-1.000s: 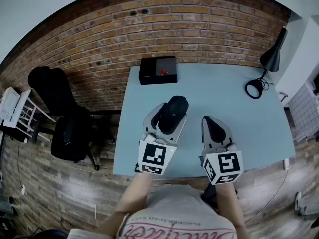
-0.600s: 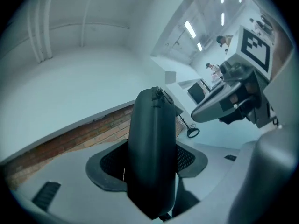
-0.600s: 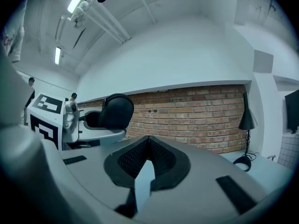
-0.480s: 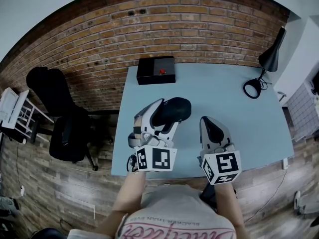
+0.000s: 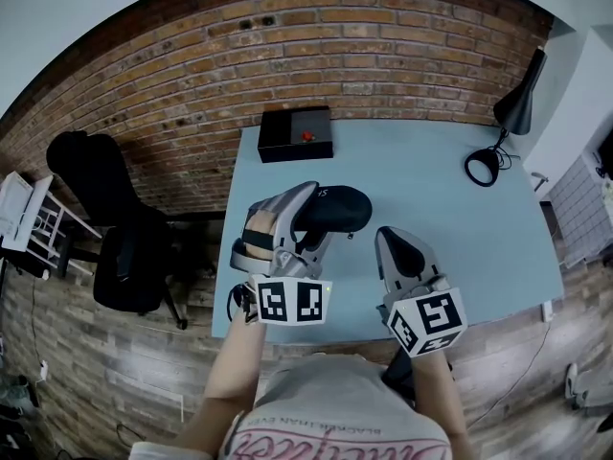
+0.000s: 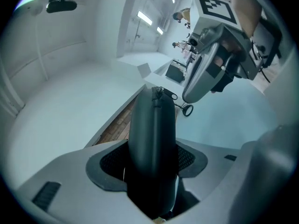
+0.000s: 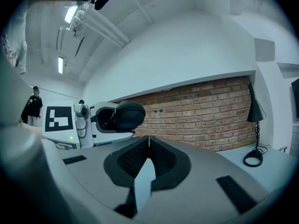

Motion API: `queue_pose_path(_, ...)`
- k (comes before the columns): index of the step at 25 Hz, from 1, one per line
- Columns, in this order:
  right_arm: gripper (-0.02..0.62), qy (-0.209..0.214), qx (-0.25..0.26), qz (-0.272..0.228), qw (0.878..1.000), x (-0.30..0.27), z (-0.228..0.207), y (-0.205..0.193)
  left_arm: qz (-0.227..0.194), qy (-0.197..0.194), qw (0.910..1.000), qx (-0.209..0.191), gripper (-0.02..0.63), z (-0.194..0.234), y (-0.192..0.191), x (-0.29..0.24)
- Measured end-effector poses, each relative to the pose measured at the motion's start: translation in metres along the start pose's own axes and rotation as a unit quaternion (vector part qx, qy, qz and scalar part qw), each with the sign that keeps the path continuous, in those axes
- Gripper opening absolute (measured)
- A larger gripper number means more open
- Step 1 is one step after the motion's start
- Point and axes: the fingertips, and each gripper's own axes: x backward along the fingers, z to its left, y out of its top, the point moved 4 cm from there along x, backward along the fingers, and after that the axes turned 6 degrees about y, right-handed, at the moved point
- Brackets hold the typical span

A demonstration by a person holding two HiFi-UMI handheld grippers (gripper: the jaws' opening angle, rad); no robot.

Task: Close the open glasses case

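The left claw (image 5: 308, 220) covers the glasses case (image 5: 341, 209) (its near end only).

My left gripper (image 6: 152, 150) and right gripper (image 7: 148, 143) have grey plastic shells, smooth and not shiny. Their pads (image 7: 131, 160) are black and bumpy, with tiny dots like rubber. The glasses case (image 6: 152, 125) is dark, smooth and matt, like a hard shell. The table (image 5: 450, 218) is pale blue, smooth and matt. Behind the table, the wall (image 5: 335, 46) is rough red brick. Beside the table, the floor (image 5: 105, 353) is wood planks.
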Motion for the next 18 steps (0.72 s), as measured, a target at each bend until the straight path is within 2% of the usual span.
queue_pose_path(7,0.021,0.038,0.020,0.008,0.999,-0.003,0.014,-0.003,-0.008,-0.006,0.9958,-0.091,0.275,-0.002,-0.002,-0.004)
queue_pose_path(11,0.029,0.076,0.018,0.002,0.997,-0.004,0.023,-0.001,-0.004,-0.002,0.9936,-0.113,0.275,0.002,-0.004,-0.008)
queue_pose_path(14,0.087,0.115,0.016,-0.004,0.993,-0.005,0.032,0.001,-0.011,-0.001,0.9913,-0.131,0.275,0.002,0.000,-0.009)
queue_pose_path(18,0.087,0.124,0.012,-0.015,0.992,-0.006,0.037,0.003,-0.018,-0.003,0.9892,-0.146,0.275,0.000,0.004,-0.009)
